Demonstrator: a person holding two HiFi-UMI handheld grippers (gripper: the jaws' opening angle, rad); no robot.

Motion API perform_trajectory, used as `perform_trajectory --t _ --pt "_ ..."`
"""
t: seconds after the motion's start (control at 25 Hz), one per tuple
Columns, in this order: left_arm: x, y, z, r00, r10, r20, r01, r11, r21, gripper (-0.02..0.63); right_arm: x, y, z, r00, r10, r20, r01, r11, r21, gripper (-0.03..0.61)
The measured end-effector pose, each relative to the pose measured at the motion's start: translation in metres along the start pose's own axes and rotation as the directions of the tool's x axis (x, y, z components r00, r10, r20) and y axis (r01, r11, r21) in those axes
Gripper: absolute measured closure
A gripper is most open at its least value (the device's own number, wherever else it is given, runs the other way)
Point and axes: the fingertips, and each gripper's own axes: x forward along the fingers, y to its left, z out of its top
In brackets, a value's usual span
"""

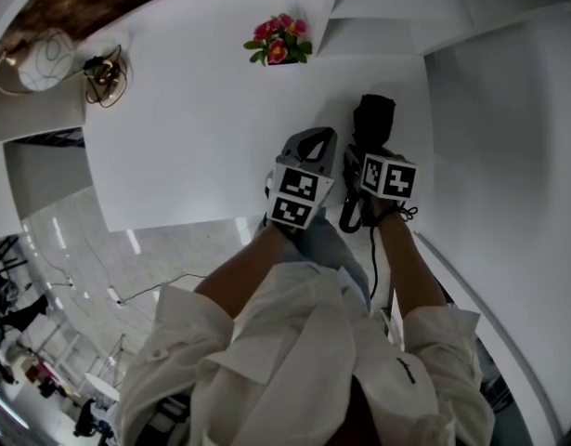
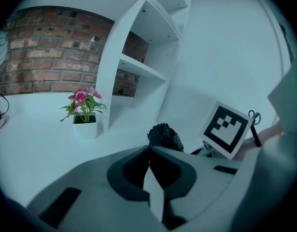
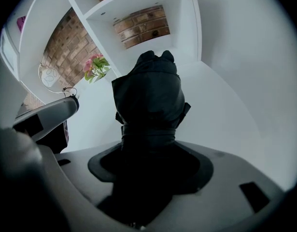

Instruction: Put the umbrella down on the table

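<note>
A black folded umbrella (image 1: 374, 119) is over the right end of the white table (image 1: 192, 147), its far end pointing toward the shelves. My right gripper (image 1: 369, 153) is shut on it near the handle. In the right gripper view the umbrella (image 3: 149, 98) fills the middle and runs out from between the jaws of the right gripper (image 3: 150, 151). I cannot tell whether it touches the tabletop. My left gripper (image 1: 316, 137) hovers just left of it, shut with nothing in it. In the left gripper view the left gripper (image 2: 149, 151) has its jaws meeting, with the umbrella (image 2: 165, 137) beyond them.
A pot of pink flowers (image 1: 279, 41) stands at the table's far edge, beside white shelves (image 1: 378, 17). Cables and a small device (image 1: 104, 72) lie at the far left corner. A white wall (image 1: 508, 156) runs close along the right. The table's front edge (image 1: 174, 223) is near my arms.
</note>
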Motion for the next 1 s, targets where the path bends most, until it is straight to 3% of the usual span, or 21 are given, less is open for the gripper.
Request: perform_trajectory --t 0.24,0.52,0.76,0.92,1.0 --pt "-0.008 0.0 0.002 1.0 0.005 0.005 -0.005 1.0 -0.009 0.589 0.007 -0.001 0.001 0.997 0.0 -0.073 0.002 0.999 0.032 0.286" --pt "-0.026 0.0 0.01 1.0 0.016 0.023 -0.016 1.0 -0.003 0.589 0.004 0.004 -0.002 0.997 0.01 -0.075 -0.009 1.0 0.005 0.264" --pt "-0.046 0.003 0.015 0.999 0.032 0.043 -0.032 0.999 -0.002 0.589 -0.01 0.007 -0.005 0.999 0.036 -0.021 -0.036 0.999 0.019 0.16" --pt "-0.066 0.0 0.018 0.998 0.035 0.056 -0.035 0.999 -0.003 0.589 -0.041 0.006 -0.011 0.999 0.017 0.035 -0.016 1.0 -0.005 0.146" --pt "-0.077 -0.002 0.022 0.997 0.029 0.078 -0.03 1.0 0.003 0.589 -0.068 0.002 -0.006 0.992 -0.008 0.127 0.009 1.0 -0.001 0.148"
